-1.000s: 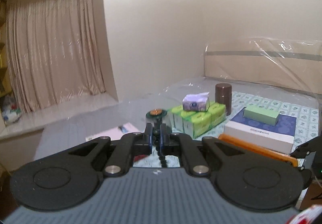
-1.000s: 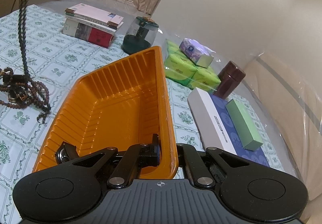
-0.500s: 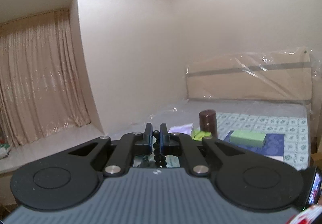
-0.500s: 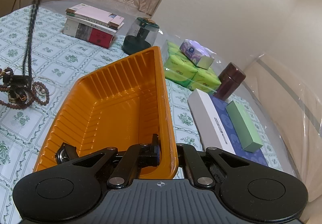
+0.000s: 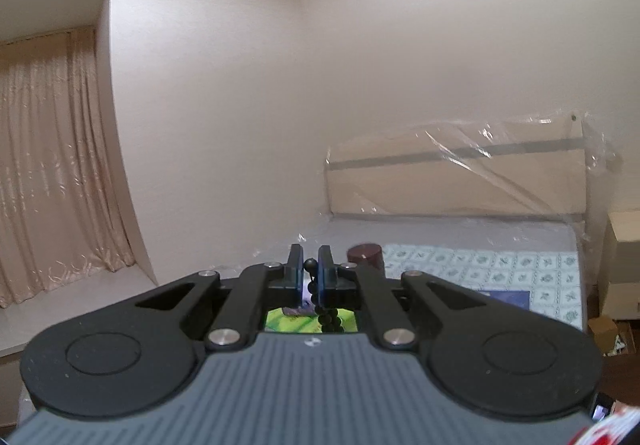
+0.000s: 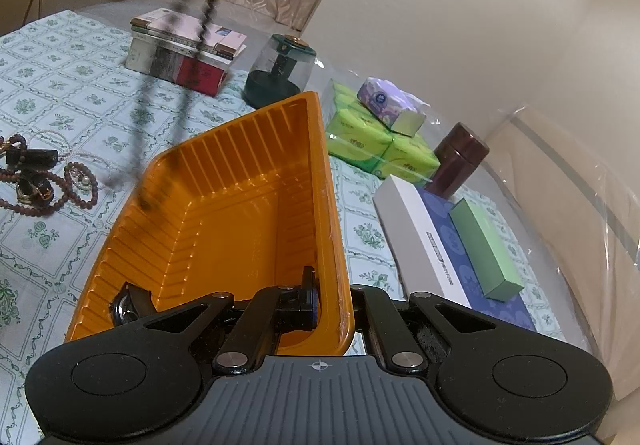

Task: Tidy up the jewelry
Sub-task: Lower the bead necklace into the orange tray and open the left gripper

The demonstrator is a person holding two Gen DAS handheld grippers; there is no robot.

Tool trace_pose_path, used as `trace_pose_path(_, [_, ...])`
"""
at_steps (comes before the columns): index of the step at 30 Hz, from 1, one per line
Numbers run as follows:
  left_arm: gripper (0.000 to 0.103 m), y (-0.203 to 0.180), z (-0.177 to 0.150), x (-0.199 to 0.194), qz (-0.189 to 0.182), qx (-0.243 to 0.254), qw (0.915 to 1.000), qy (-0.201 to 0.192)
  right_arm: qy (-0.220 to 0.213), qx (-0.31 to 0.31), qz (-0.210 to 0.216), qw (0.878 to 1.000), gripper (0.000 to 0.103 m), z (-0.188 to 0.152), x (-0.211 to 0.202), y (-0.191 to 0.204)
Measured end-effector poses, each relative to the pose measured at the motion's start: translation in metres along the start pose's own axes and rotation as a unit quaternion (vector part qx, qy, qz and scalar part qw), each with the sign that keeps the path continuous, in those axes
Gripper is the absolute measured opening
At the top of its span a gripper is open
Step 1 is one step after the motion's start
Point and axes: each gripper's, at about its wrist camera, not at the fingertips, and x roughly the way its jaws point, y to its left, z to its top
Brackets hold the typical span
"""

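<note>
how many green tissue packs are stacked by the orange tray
4 show: two green tissue packs in front, two behind, right of the orange tray. More may hide beneath the purple pack.

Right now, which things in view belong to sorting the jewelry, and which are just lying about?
Job:
- dark bead necklace, pinched in left gripper, dangling over the tray
- orange tray, right gripper clamped on its rim
- jewelry pile on the tablecloth
- dark item already in the tray

Lying about:
- stacked books
- green tissue packs
- brown canister
- green box
</note>
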Motion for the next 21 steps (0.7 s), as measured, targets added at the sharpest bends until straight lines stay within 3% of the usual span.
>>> trace_pose_path(7, [0.006,-0.025,-0.052,0.054,-0.035,0.024,0.9944,0.097,0.000,0.003,0.003,1.000,0.003,-0.001,0.002,-0.001])
trace_pose_path(13, [0.006,-0.050,-0.099,0.098,-0.063,0.036,0.9819,0.175,0.002,0.005,0.006,1.000,0.003,0.000,0.004,-0.002])
trace_pose_path(21, [0.006,-0.067,-0.144,0.130,-0.089,0.042,0.9653,0.242,0.002,0.010,0.009,1.000,0.003,0.000,0.006,-0.002])
